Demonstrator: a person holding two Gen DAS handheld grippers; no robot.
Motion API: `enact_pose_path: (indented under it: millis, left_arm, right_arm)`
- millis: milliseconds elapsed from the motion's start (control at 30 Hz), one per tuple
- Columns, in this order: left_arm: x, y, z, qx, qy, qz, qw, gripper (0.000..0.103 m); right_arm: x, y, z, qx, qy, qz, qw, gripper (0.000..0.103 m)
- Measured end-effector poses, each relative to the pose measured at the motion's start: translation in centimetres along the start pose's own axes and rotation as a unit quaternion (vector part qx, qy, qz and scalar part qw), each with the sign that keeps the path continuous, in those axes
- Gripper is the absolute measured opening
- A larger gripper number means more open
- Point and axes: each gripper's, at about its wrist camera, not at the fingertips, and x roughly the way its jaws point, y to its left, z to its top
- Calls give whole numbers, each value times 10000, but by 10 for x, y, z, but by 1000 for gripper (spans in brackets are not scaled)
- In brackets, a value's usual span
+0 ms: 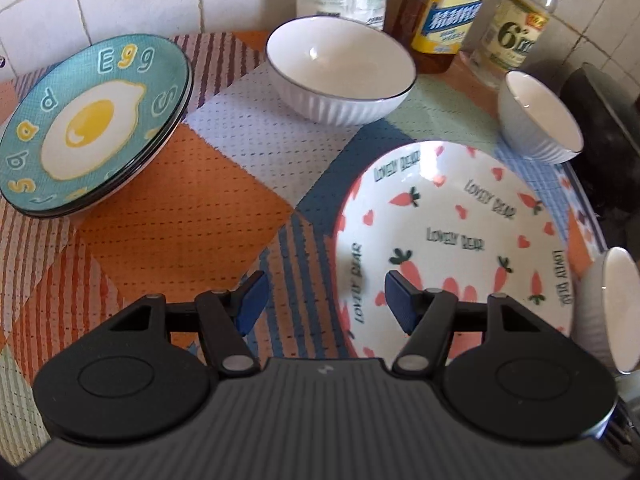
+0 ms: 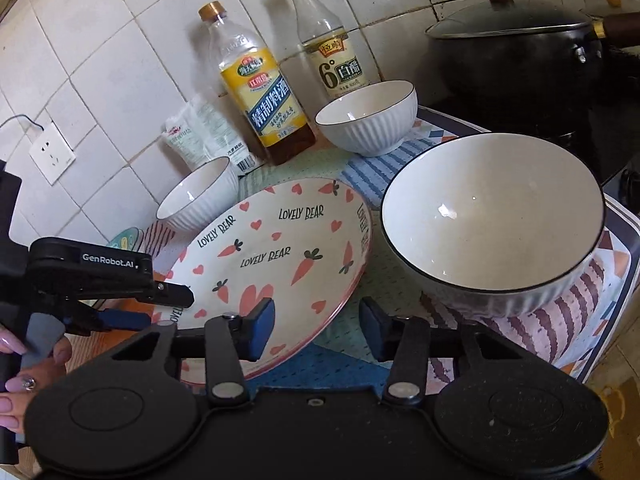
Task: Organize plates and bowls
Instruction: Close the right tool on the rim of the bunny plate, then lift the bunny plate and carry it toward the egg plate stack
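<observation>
On the desk, over a patchwork mat (image 1: 180, 216), a white plate printed with carrots and hearts (image 2: 276, 256) lies near the front edge, its rim tilted up on one side. Both grippers hover at that plate: the left gripper (image 1: 326, 304) has its fingers spread, one blue pad over the mat and the other over the plate's inner surface, with the plate's rim between them but neither pad pressing on it. The right gripper (image 2: 318, 330) also stands with fingers apart on either side of the plate's near rim, one pad above the plate and the other beside it over the mat; whether that pad touches the plate cannot be told. Toward the desk's left edge sits a stack of teal egg plates (image 1: 92, 124). A ribbed white bowl (image 1: 340, 72) stands at the back, a smaller ribbed bowl (image 1: 538, 118) toward the right edge, and a large ribbed bowl (image 2: 494, 220) just beside the carrot plate. Along the tiled wall stand a yellow-labelled cooking wine bottle (image 2: 260, 88), a vinegar bottle (image 2: 330, 44) and a white packet (image 2: 200, 132). A black lidded pot (image 2: 516, 48) sits past the desk's right edge.
</observation>
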Motion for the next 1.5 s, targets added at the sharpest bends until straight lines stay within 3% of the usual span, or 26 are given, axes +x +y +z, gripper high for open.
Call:
enact_pose_path:
  millis: [67,167,300,367,433,533,600,733,900,1200,1500]
  left_arm:
    - [3,2,-2,-79,6,26,10000,63]
    - [4,4,-3,-39,-76,74,9999,62]
    - [5,-7,-2,506,-263,208,9982,60]
    - [4,-15,-6,869,-429,199,9951,48]
    - [3,-22,-10,1096,-524,224,9923,42]
    - [3,-34,-10,1308,-459,289,9899,26]
    - [3,-39,-9,1324,-442,403,9894,27]
    - [3,-32,-6,1109,-391,212,9928,27]
    - [14,-16,15,333,200,-280,9989,34]
    - [10,-24,20,729,382,-165,9965,28]
    - [-20,-20,12,950,419,-138,9945,26]
  right_arm:
    - [4,0,1,8,61,40,10000,42]
    - [9,0,4,13,163,-77,9998,26]
    - [10,-6,6,89,236,-7,9997,25]
    - [10,-6,7,285,265,-44,9992,24]
    - [10,-4,7,255,286,-78,9992,24]
    - [13,-6,7,380,312,-51,9988,23]
    - [18,-5,7,466,313,-74,9984,24]
    - [19,-14,5,717,249,206,9969,29]
    - [20,-17,6,987,274,151,9946,21]
    - [22,-19,14,844,454,247,9951,21]
    - [3,-9,18,519,560,460,9960,22]
